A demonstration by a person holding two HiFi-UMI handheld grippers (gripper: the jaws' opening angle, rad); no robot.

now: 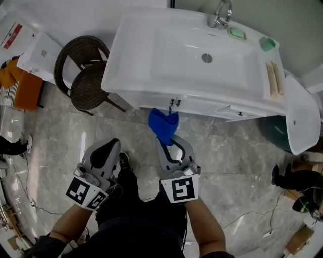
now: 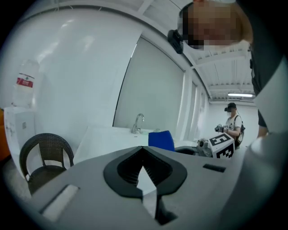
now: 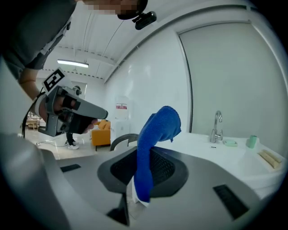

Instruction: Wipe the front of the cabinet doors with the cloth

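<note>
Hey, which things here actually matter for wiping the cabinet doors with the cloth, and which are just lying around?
For the job:
- blue cloth
- right gripper, fingers shut on the cloth
- white cabinet doors

Lying about:
- wicker chair
- faucet
- green soap dish
- green cup
- left gripper, shut and empty

Bathroom setting: white washbasin (image 1: 136, 45) with tap (image 1: 220, 14) on a cabinet (image 1: 202, 105), marble-tile floor (image 1: 232, 151)
</note>
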